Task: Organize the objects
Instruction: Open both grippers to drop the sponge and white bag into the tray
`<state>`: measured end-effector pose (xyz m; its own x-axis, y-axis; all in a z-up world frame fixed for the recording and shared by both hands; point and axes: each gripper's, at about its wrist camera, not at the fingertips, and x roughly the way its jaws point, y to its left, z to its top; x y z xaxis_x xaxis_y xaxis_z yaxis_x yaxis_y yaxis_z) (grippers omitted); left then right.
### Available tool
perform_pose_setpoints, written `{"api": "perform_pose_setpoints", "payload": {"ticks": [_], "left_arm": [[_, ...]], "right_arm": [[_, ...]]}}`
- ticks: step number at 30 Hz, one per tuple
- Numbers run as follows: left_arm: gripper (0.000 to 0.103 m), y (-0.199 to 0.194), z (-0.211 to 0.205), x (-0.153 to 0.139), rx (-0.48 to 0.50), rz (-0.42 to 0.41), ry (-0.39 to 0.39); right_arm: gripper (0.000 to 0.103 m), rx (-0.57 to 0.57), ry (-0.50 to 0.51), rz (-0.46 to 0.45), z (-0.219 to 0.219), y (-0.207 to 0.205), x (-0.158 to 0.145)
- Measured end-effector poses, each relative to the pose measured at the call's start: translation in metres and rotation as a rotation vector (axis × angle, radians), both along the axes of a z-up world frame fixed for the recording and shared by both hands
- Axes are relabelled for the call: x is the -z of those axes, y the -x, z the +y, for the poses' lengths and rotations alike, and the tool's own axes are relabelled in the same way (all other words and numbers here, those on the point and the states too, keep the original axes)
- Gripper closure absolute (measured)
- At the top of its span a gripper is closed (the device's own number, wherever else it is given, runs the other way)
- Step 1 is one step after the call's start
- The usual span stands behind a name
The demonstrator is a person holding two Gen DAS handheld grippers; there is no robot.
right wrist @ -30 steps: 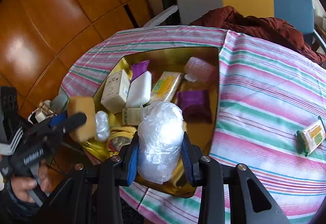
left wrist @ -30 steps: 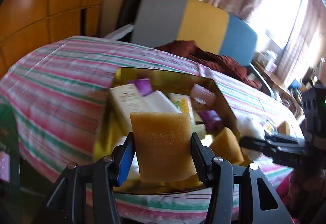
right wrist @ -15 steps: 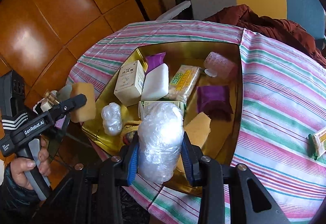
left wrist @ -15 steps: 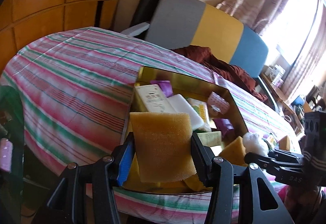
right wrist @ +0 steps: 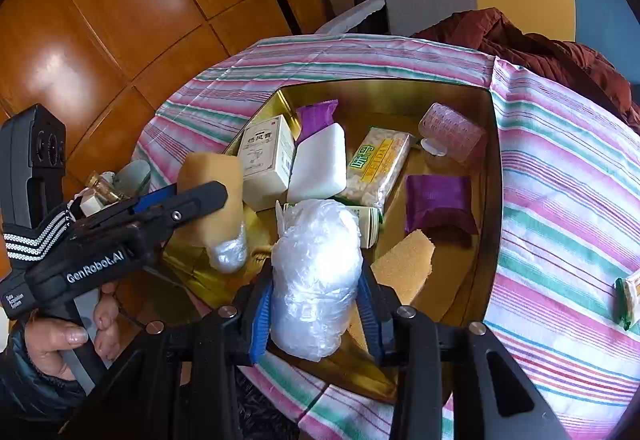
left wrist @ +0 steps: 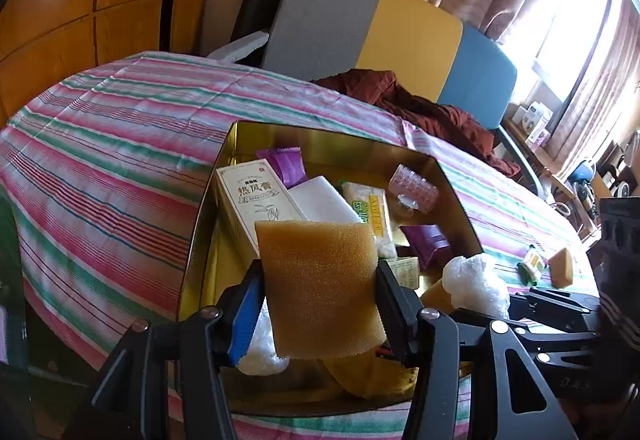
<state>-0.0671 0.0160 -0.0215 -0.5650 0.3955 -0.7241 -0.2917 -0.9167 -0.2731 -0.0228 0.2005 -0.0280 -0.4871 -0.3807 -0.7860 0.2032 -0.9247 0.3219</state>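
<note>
**Gold tin, both grippers loaded**

Tan sponge (left wrist: 320, 286) pinched in left hand-held gripper (left wrist: 318, 314), held at near-left edge of gold tin (right wrist: 494, 176). Crinkled plastic ball (right wrist: 316, 276) clamped in right hand-held gripper (right wrist: 314, 314) above near rim. Striped table (right wrist: 560, 200) underneath; possibly a wrapped soap (right wrist: 628, 298) far right.

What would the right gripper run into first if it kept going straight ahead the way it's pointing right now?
Probably the small green-and-white carton lying in the gold tin, just beyond the plastic-wrapped bundle that the right gripper holds. Depth is hard to judge here; angled lower, the bundle would meet the tin's floor first.
</note>
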Motion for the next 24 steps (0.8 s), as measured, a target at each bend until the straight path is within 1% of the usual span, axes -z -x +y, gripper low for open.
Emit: {"api": "perform_pose_setpoints", "payload": {"ticks": [2,3,4,7,8,9,10,11,13,15,18,21,23,24], "left_arm": [[0.048,0.002,0.001,0.005,0.0,-0.011,0.006],[0.047,0.003,0.002,0.008,-0.004,-0.015,0.015],[0.047,0.004,0.003,0.011,-0.002,-0.019,0.021],[0.046,0.006,0.004,0.018,-0.005,-0.033,0.042],[0.044,0.006,0.004,0.02,-0.005,-0.036,0.042],[0.042,0.005,0.004,0.02,-0.006,-0.034,0.041],[0.036,0.004,0.003,0.02,-0.008,-0.028,0.043],[0.031,0.003,0.003,0.019,-0.01,-0.019,0.047],[0.029,0.001,0.004,0.017,-0.013,0.002,0.059],[0.028,-0.001,0.004,0.016,-0.014,0.012,0.072],[0.023,-0.003,0.005,0.016,-0.018,0.024,0.088],[0.019,-0.006,0.006,0.013,-0.024,0.045,0.109],[0.017,-0.009,0.007,0.011,-0.031,0.066,0.13],[0.016,-0.01,0.007,0.01,-0.035,0.075,0.141]], "right_arm": [[0.063,0.011,-0.02,0.009,-0.001,0.001,0.002],[0.06,0.01,-0.029,0.015,-0.002,0.002,0.002],[0.055,0.01,-0.037,0.021,-0.003,0.002,0.002],[0.051,0.011,-0.065,0.033,-0.005,0.002,0.003],[0.048,0.009,-0.069,0.04,-0.005,0.001,0.001],[0.041,0.004,-0.077,0.05,-0.006,0.0,-0.001],[0.037,0.003,-0.091,0.069,-0.007,-0.003,-0.003],[0.037,0.005,-0.107,0.099,-0.008,-0.006,-0.007],[0.037,0.012,-0.115,0.128,-0.007,-0.009,-0.009],[0.037,0.028,-0.1,0.119,-0.004,-0.007,-0.008],[0.037,0.031,-0.044,0.096,-0.001,-0.007,-0.006],[0.037,0.03,-0.049,0.114,-0.003,-0.01,-0.01],[0.034,0.029,-0.07,0.131,-0.005,-0.012,-0.014],[0.024,0.033,-0.083,0.144,-0.007,-0.013,-0.017]]}}
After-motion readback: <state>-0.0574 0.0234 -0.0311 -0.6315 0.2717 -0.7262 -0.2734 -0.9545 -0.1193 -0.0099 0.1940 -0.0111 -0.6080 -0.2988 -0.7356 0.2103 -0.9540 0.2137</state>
